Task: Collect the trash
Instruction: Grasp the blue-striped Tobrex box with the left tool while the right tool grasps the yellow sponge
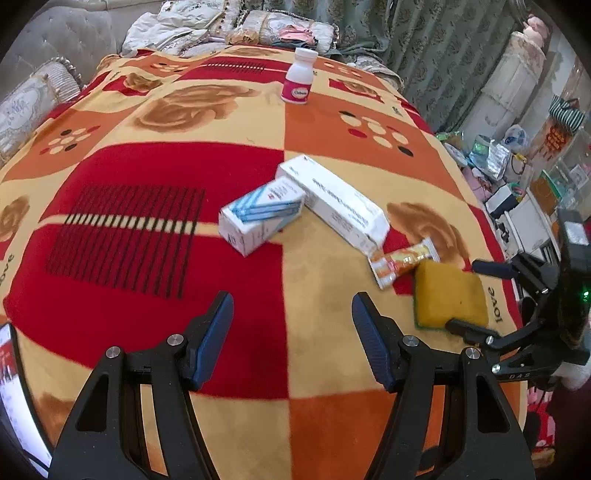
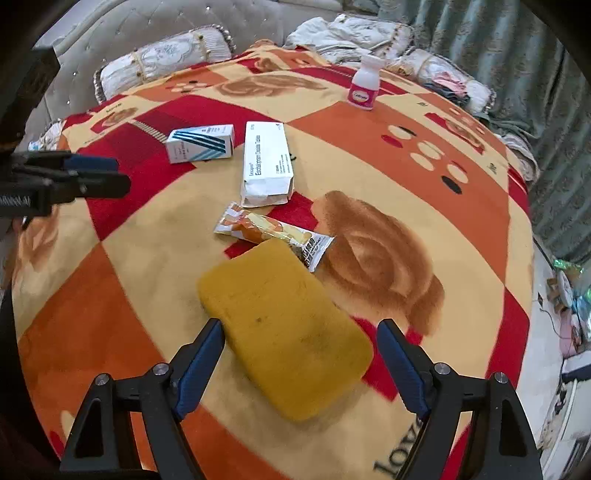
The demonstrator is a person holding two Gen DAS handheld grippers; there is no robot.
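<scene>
A yellow sponge (image 2: 284, 332) lies on the patterned blanket (image 2: 110, 295), and my right gripper (image 2: 301, 325) stands open astride its near end, with a gap at the right pad. An orange snack wrapper (image 2: 266, 229) lies just beyond the sponge, partly tucked under it. Farther off are a long white medicine box (image 2: 267, 162), a small blue-striped box (image 2: 201, 144) and a white bottle with a pink label (image 2: 364, 85). My left gripper (image 1: 292, 299) is open over bare blanket, short of the striped box (image 1: 258, 216) and the long box (image 1: 332, 203). The sponge (image 1: 448, 295) shows at its right.
Pillows (image 2: 159, 62) and folded bedding (image 1: 177, 26) line the far side against a tufted headboard. A green curtain (image 2: 517, 55) hangs at the right. The bed edge drops off to the right onto a floor crowded with bags and boxes (image 1: 495, 162).
</scene>
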